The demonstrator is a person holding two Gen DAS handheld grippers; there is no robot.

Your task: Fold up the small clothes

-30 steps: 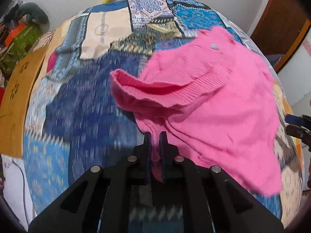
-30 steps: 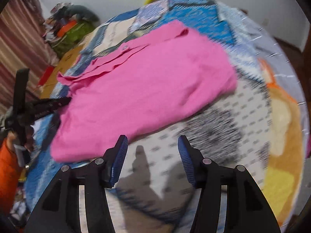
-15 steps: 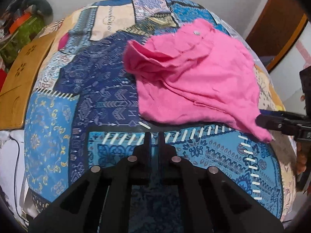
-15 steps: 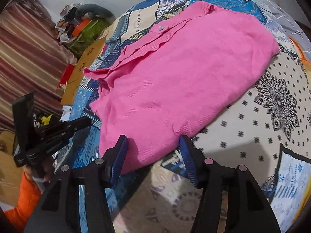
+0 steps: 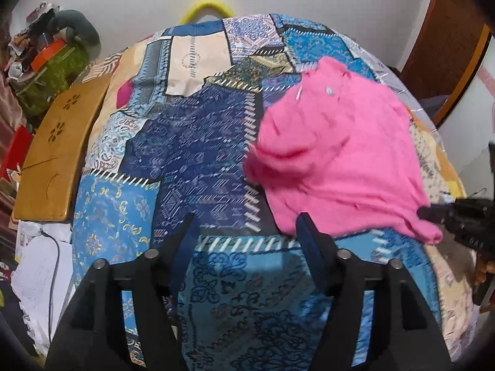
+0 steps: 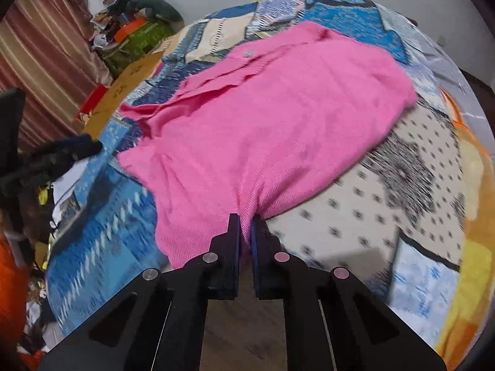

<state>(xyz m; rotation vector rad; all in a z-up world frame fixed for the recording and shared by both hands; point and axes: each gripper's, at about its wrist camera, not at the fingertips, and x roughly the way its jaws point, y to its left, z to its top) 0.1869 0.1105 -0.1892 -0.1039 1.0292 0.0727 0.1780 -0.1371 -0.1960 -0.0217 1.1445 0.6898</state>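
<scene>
Pink knitted sweater (image 6: pixel 266 117) lies on the blue patchwork bedspread (image 5: pixel 191 154), its near hem at six o'clock clamped in the just-closed right gripper (image 6: pixel 245 216); the left gripper (image 5: pixel 244 225), at nine o'clock of it, has just opened, jaws apart, nothing between them

Both cameras look steeply down along their fingers, from close above the patchwork bedspread (image 5: pixel 198 160). Both views share the pink sweater (image 5: pixel 340 154), seen from opposite sides
</scene>
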